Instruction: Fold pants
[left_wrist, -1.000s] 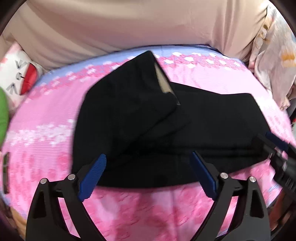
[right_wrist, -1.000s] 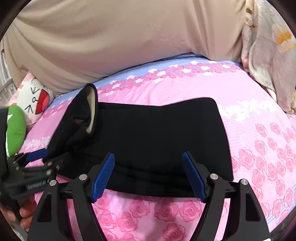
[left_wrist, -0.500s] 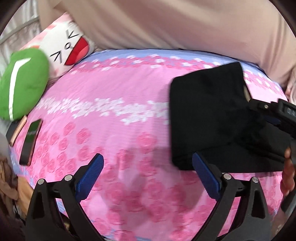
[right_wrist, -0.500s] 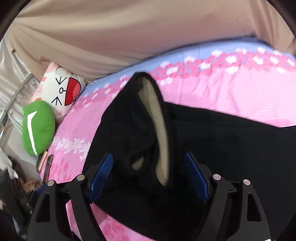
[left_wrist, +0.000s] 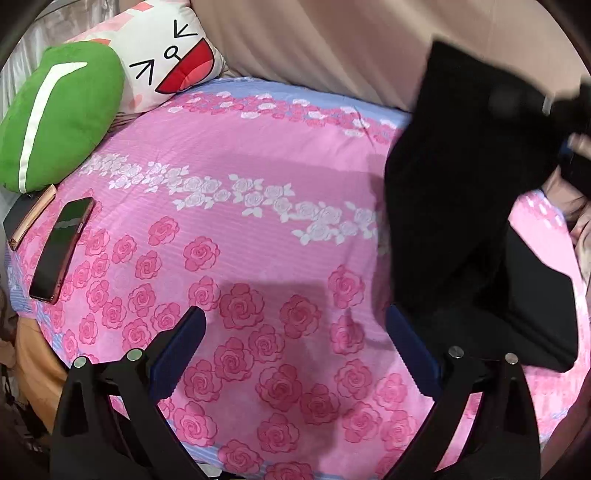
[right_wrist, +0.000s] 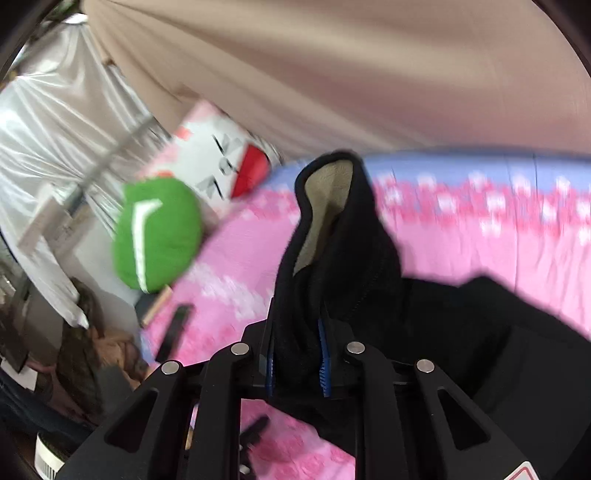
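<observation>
The black pants (left_wrist: 454, 206) lie partly folded at the right of the pink bed, with one end lifted off the bedding. My right gripper (right_wrist: 297, 354) is shut on that lifted end of the pants (right_wrist: 332, 266), whose beige lining shows at the top. My left gripper (left_wrist: 295, 347) is open and empty, low over the pink rose bedspread (left_wrist: 240, 229), just left of the pants. The right gripper shows blurred at the far right of the left wrist view (left_wrist: 569, 122).
A green pillow (left_wrist: 55, 114) and a white cartoon-face pillow (left_wrist: 166, 55) sit at the bed's far left corner. A phone (left_wrist: 61, 243) and a flat brown-edged item (left_wrist: 27, 218) lie near the bed's left edge. A beige curtain (left_wrist: 332, 44) hangs behind.
My right gripper has closed on the end of the pants and lifted it. My left gripper has swung left, away from the pants, and stays open.
</observation>
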